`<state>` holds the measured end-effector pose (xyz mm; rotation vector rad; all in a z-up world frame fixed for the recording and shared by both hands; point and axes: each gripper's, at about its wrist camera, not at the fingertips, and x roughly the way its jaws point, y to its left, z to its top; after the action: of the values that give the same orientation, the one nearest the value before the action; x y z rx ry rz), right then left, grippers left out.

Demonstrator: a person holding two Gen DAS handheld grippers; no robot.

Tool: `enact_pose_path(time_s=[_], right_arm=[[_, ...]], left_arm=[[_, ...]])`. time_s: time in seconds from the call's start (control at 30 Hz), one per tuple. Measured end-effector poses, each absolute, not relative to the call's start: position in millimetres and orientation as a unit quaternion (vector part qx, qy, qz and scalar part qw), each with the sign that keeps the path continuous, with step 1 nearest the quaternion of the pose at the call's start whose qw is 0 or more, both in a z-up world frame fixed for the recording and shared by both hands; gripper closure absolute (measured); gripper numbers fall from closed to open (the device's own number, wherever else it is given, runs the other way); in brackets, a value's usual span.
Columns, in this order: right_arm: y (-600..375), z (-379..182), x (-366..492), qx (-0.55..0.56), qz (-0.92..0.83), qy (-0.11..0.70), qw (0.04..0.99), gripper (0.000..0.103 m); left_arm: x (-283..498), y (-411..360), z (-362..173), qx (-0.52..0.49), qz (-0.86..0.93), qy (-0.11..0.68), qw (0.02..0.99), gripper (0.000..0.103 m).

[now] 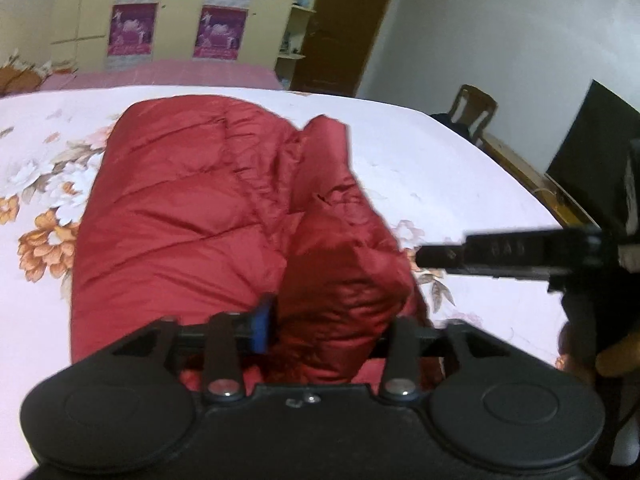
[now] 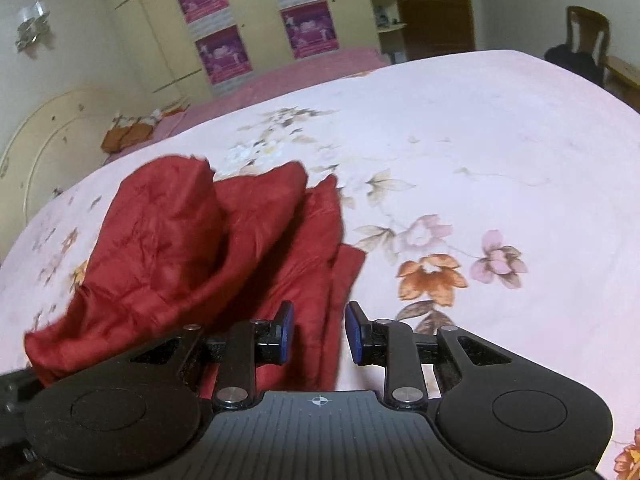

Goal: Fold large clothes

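A red padded jacket (image 1: 192, 208) lies partly folded on the floral bedsheet (image 1: 440, 168). My left gripper (image 1: 328, 328) has a thick bunch of the jacket's near edge between its jaws; only the left blue pad (image 1: 262, 322) shows, the right one is buried in fabric. My right gripper (image 2: 319, 332) is open, its blue pads (image 2: 354, 332) apart, with a folded edge of the jacket (image 2: 200, 240) lying between and just ahead of them, not pinched. The right gripper also shows in the left wrist view (image 1: 500, 252) at the jacket's right side.
The bed's pink floral sheet (image 2: 480, 152) spreads wide to the right of the jacket. A wardrobe with purple posters (image 1: 176, 28), a wooden door (image 1: 344, 28), a chair (image 1: 474, 110) and a dark screen (image 1: 592, 152) stand beyond the bed.
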<state>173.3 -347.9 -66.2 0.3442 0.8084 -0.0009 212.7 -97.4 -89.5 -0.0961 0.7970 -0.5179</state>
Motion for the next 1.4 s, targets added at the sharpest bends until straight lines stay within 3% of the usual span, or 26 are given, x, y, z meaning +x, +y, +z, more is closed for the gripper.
enact_pose_path(time_s=[0.03, 0.07, 0.37, 0.63, 0.73, 0.93, 1.1, 1.13, 1.17, 1.37, 1.4], right_arm=[[-352, -63, 170, 0.173, -0.003, 0.383, 0.907, 0.021], [-354, -59, 167, 0.175, -0.006, 0.372, 0.912, 0.016], [-350, -39, 177, 0.228, 0.043, 0.358, 0.904, 0.016], [-324, -53, 198, 0.270, 0.080, 0.394, 0.875, 0.016], [-321, -58, 203, 0.280, 0.083, 0.401, 0.868, 0.016], [-316, -62, 208, 0.306, 0.091, 0.410, 0.854, 0.016], [-308, -61, 204, 0.270, 0.093, 0.414, 0.864, 0.017], [-308, -61, 202, 0.264, 0.089, 0.414, 0.867, 0.025], [-308, -62, 201, 0.255, 0.087, 0.415, 0.869, 0.050], [-321, -69, 191, 0.231, 0.073, 0.418, 0.875, 0.089], [-324, -68, 188, 0.226, 0.072, 0.413, 0.879, 0.090]], left_arm=[[212, -103, -86, -0.049, -0.258, 0.384, 0.885, 0.026], [209, -104, -84, -0.051, -0.268, 0.382, 0.883, 0.017], [186, -73, -55, -0.078, -0.272, 0.360, 0.889, 0.016], [170, -12, -40, -0.112, -0.191, 0.332, 0.917, 0.016], [187, 2, -48, -0.114, -0.151, 0.342, 0.921, 0.021], [212, 3, -86, -0.108, -0.137, 0.382, 0.907, 0.046], [207, -20, -91, -0.086, -0.176, 0.370, 0.908, 0.048], [207, -23, -92, -0.084, -0.180, 0.370, 0.907, 0.048], [207, -26, -92, -0.081, -0.183, 0.371, 0.907, 0.048], [210, -36, -93, -0.070, -0.196, 0.371, 0.905, 0.048], [210, -38, -92, -0.069, -0.199, 0.371, 0.904, 0.048]])
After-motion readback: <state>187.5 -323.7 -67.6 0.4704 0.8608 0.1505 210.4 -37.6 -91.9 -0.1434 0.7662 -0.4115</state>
